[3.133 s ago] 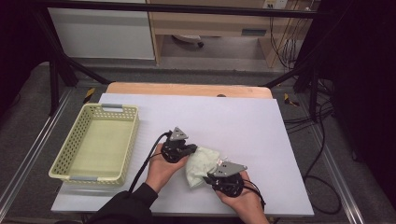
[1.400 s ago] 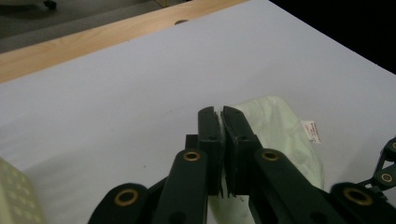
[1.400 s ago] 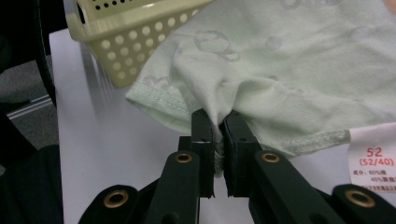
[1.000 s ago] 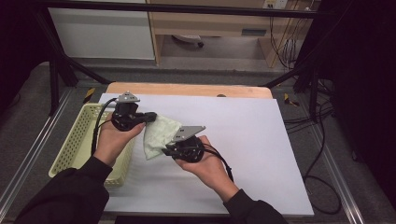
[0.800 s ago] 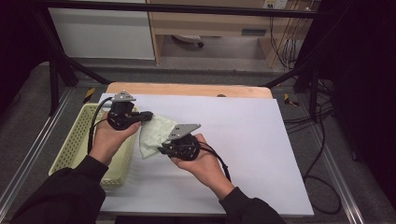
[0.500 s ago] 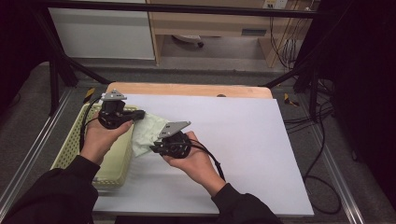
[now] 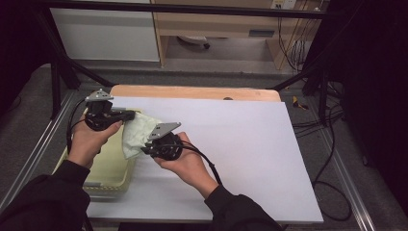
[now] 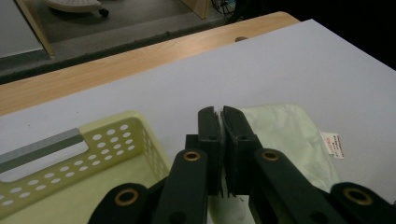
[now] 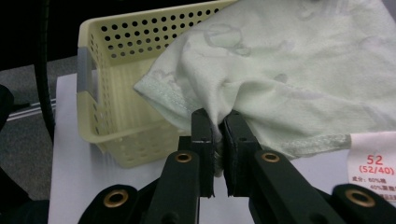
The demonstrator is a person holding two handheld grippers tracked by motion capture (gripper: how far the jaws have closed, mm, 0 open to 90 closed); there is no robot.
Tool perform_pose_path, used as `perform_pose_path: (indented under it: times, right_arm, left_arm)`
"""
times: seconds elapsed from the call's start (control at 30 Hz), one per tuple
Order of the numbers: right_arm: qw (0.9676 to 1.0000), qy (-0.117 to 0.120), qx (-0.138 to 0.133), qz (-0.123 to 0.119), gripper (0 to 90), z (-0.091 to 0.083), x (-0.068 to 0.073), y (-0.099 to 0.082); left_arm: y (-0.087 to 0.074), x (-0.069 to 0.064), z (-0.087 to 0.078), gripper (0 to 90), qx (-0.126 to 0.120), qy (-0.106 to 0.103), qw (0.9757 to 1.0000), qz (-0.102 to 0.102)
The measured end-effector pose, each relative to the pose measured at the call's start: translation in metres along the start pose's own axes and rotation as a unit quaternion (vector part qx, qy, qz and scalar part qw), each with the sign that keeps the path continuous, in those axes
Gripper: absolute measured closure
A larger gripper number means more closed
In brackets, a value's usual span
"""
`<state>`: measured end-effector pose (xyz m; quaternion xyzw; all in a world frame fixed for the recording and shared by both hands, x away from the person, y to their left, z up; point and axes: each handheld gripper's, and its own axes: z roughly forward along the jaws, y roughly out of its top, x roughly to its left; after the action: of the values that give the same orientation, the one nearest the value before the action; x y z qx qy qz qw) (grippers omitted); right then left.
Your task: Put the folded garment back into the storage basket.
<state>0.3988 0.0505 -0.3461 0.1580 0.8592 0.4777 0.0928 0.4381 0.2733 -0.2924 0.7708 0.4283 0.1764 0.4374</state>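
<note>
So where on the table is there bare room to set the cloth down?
The white table lies bare right of the right gripper, out to its far edge. Crowded at left: both grippers hold the green cloth over the basket rim, left gripper above.

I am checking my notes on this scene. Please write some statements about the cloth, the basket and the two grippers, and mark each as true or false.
1. Both grippers hold the pale green cloth. True: the left gripper and the right gripper are each shut on it.
2. The cloth lies flat in the middle of the table. False: it hangs between the grippers at the basket's edge.
3. The basket is yellow with small holes. True.
4. The basket is at the table's right side. False: it is at the left.
5. The cloth has a white tag with red print. True.
</note>
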Motion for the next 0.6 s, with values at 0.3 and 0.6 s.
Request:
perform_pose_path:
  times: [0.3, 0.6]
  right_arm:
    - [1.0, 0.009, 0.001, -0.003, 84.3, 0.011, 0.004, 0.008]
    - [0.9999, 0.013, 0.002, -0.006, 84.2, 0.02, 0.006, 0.016]
  left_arm:
    - [-0.004, 0.008, -0.006, 86.7, 0.0, 0.008, 1.0, -0.005]
    - [-0.005, 0.017, -0.012, 86.7, -0.002, 0.017, 0.9998, -0.012]
